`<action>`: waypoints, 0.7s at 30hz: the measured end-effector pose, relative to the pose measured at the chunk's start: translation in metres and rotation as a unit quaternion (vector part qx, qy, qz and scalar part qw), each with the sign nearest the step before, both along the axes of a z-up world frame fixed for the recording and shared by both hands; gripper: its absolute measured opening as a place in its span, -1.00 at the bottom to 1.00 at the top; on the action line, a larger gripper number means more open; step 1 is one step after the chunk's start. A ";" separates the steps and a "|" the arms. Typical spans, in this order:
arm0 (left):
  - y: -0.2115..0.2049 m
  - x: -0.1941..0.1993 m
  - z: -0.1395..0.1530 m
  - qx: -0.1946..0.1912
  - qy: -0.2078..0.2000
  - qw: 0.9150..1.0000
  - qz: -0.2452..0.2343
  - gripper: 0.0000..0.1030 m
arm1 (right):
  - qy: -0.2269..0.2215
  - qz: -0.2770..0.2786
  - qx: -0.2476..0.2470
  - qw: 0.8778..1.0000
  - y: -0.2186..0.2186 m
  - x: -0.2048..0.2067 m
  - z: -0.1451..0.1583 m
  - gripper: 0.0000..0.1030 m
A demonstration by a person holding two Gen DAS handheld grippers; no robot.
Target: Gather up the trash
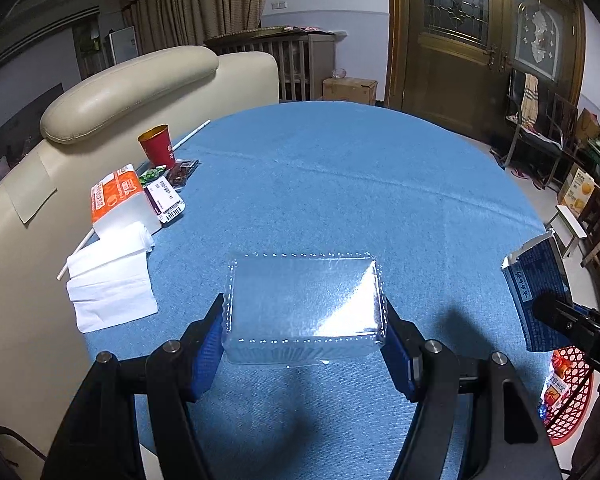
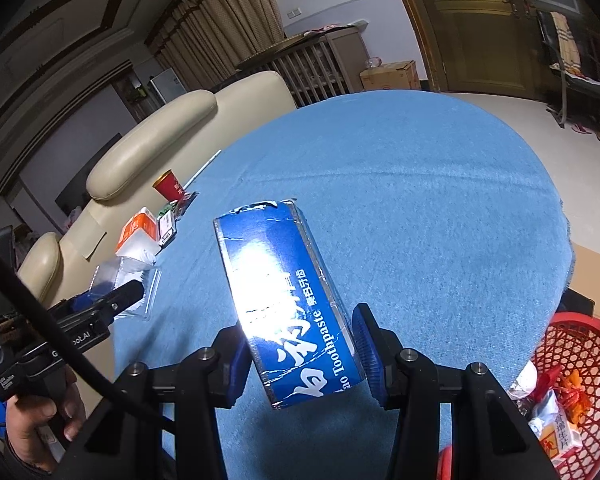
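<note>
Two grippers each hold one item of trash above the blue tablecloth (image 1: 340, 184). The left gripper (image 1: 304, 320) is clamped on a clear plastic box (image 1: 304, 304); its blue pads press the box's two short sides, and the box sits clear of the cloth with its shadow below. The right gripper (image 2: 300, 344) is closed on a blue toothpaste carton (image 2: 284, 292), gripped near its lower end, with the torn open end pointing away from the camera.

Left wrist view only: white tissue sheets (image 1: 108, 284) lying flat near the table's left edge, and a thin white straw (image 1: 192, 134) behind the red paper cup (image 1: 158, 146). The toothpaste carton appears here only as a torn corner at the right margin.

Right wrist view only: the printed face of the carton, and a hand (image 2: 40, 420) wrapped around the left gripper's handle. The red mesh basket (image 2: 572, 344), beside the table at lower right, shows its contents here: wrappers and crumpled packaging.

Both views show the orange tissue pack (image 1: 118, 196) near the cup, against the cream sofa (image 1: 132, 84).
</note>
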State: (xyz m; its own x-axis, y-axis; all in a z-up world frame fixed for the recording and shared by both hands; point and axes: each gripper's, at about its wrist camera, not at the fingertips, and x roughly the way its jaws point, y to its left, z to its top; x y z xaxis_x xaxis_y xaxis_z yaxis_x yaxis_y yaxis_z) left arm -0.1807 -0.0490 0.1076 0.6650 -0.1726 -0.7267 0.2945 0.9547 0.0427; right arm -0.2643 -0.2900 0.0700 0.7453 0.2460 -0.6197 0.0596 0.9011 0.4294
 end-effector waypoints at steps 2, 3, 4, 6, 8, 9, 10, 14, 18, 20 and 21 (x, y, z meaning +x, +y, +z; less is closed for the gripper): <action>-0.002 0.000 -0.001 0.001 0.001 1.000 -0.001 0.38 | -0.001 -0.001 -0.001 1.000 -0.001 -0.002 0.000 -0.02; -0.003 0.000 -0.001 0.002 0.001 1.000 -0.002 0.38 | -0.002 -0.001 -0.001 1.000 -0.001 -0.003 0.000 -0.02; -0.004 0.000 -0.002 0.003 0.001 1.000 -0.002 0.38 | -0.002 -0.001 -0.001 1.000 -0.001 -0.004 0.000 -0.02; -0.005 0.000 -0.003 0.003 0.002 1.000 -0.001 0.38 | -0.003 -0.002 -0.002 1.000 0.000 -0.004 0.001 -0.02; -0.007 0.001 -0.003 0.005 0.002 1.000 -0.001 0.38 | -0.005 -0.002 -0.004 1.000 0.000 -0.005 0.002 -0.02; -0.008 0.001 -0.004 0.006 0.003 1.000 -0.001 0.38 | -0.005 -0.002 -0.004 1.000 0.000 -0.005 0.002 -0.02; -0.009 0.002 -0.005 0.007 0.003 1.000 -0.001 0.38 | -0.005 -0.003 -0.005 1.000 -0.001 -0.006 0.002 -0.02; -0.012 0.003 -0.006 0.008 0.004 1.000 -0.002 0.38 | -0.006 -0.004 -0.006 1.000 -0.002 -0.009 0.001 -0.02; -0.014 0.002 -0.006 0.011 0.003 1.000 -0.004 0.38 | -0.007 -0.005 -0.009 1.000 -0.001 -0.010 0.002 -0.02; -0.015 0.002 -0.005 0.011 0.002 1.000 -0.004 0.38 | -0.008 -0.005 -0.010 1.000 -0.001 -0.010 0.003 -0.02; -0.015 0.002 -0.005 0.011 0.001 1.000 -0.004 0.38 | -0.009 -0.004 -0.012 1.000 0.000 -0.010 0.004 -0.02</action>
